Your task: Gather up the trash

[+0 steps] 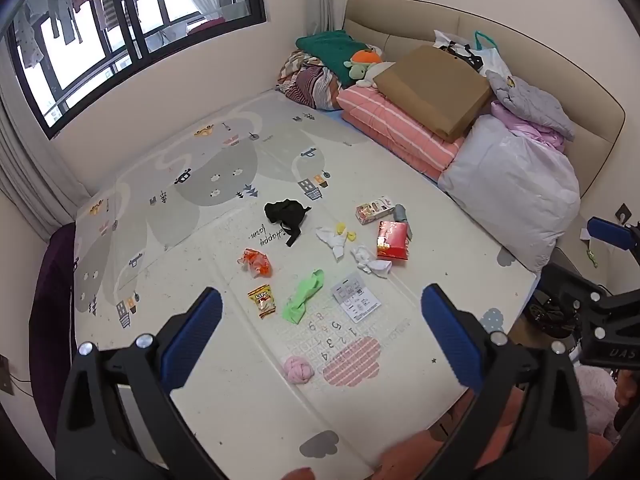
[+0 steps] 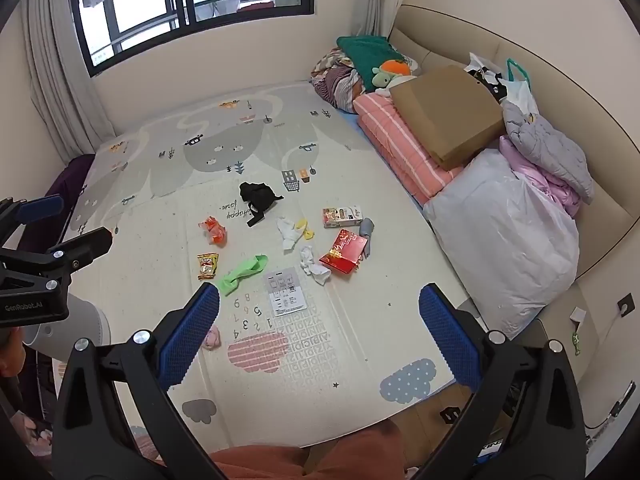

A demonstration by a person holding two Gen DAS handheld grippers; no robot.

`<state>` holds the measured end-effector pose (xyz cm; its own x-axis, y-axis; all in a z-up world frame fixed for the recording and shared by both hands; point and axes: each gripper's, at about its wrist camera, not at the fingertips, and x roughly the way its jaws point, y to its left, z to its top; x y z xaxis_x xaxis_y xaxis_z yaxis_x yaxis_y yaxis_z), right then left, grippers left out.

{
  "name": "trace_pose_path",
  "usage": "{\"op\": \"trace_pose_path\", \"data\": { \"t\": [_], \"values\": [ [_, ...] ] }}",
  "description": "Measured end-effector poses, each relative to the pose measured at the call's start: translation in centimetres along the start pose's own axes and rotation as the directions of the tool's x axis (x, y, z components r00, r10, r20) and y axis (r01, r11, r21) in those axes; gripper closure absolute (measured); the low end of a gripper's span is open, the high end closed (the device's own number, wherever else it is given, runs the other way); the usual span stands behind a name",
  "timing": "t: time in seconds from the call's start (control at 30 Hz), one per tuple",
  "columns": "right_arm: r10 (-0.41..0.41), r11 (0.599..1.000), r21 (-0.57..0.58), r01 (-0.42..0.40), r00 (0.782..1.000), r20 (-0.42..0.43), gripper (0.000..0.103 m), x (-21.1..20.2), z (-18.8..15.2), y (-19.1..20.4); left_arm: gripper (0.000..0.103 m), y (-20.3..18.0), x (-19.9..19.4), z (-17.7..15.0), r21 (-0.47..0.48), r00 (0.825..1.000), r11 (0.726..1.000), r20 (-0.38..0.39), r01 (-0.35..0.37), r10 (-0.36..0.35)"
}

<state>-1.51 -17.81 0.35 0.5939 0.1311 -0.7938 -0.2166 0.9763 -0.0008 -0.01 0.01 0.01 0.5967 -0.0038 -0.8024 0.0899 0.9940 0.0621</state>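
Note:
Litter lies scattered on a patterned play mat point(image 1: 200, 240) over a bed. I see an orange wrapper point(image 1: 255, 263), a yellow snack packet point(image 1: 261, 301), a red packet point(image 1: 393, 241), a small printed box point(image 1: 374, 209), crumpled white tissues point(image 1: 370, 261), a paper leaflet point(image 1: 355, 297), a green cloth point(image 1: 304, 297), a black garment point(image 1: 287, 214) and a pink ball point(image 1: 298, 369). My left gripper point(image 1: 322, 334) hangs open above the mat's near part, holding nothing. My right gripper point(image 2: 320, 330) is open too, above the leaflet point(image 2: 285, 291) and clear of everything.
Folded pink bedding point(image 1: 396, 128), a cardboard box point(image 1: 434, 88), a big plastic bag of laundry point(image 1: 512, 184) and a plush toy point(image 1: 362, 65) crowd the right side by the headboard. A window point(image 1: 120, 32) is on the far wall. A person's orange-clad legs point(image 2: 288, 462) are at the near edge.

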Motion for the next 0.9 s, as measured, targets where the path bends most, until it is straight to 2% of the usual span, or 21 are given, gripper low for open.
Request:
{"op": "trace_pose_path", "data": {
  "t": [0.67, 0.9],
  "values": [
    [0.001, 0.999, 0.038, -0.001, 1.000, 0.008, 0.007, -0.4, 0.3, -0.4, 0.004, 0.0, 0.0, -0.1, 0.041, 1.000, 0.999, 0.001, -0.019, 0.019],
    [-0.004, 0.997, 0.079, 0.000, 0.999, 0.043, 0.007, -0.8, 0.5, -0.9, 0.004, 0.2, 0.2, 0.2, 0.043, 1.000, 0.999, 0.001, -0.017, 0.017]
  ]
}}
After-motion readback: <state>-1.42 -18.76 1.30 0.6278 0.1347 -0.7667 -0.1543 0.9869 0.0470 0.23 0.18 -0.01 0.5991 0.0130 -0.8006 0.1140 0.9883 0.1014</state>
